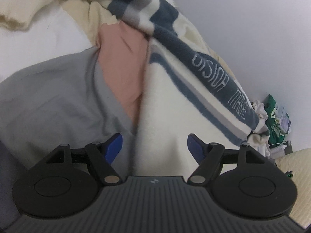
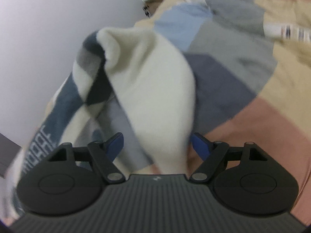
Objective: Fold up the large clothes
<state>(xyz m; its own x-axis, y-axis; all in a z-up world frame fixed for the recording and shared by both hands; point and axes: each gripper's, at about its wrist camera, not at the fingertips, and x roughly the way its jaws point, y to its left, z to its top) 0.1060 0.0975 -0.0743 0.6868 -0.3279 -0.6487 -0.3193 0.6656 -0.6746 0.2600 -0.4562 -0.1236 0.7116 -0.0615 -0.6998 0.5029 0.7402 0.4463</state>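
A cream sweater (image 1: 175, 97) with navy and grey stripes and white lettering lies spread in front of my left gripper (image 1: 154, 145). That gripper hovers over the cream cloth with its blue fingers (image 1: 114, 147) wide apart and nothing pinched between them. In the right wrist view a bunched fold of the same sweater (image 2: 151, 81) rises up and runs down between the blue fingers (image 2: 200, 145) of my right gripper (image 2: 156, 145). Its jaws stand wide; the right pad sits at the fold's edge, the left pad apart from it.
Under the sweater lies a cover in colour blocks: grey (image 1: 48, 97), pink (image 1: 120, 68), beige (image 2: 287, 81), light blue (image 2: 175, 25). A pile of other clothes with a green garment (image 1: 276, 116) sits at the far right against a pale wall (image 1: 252, 29).
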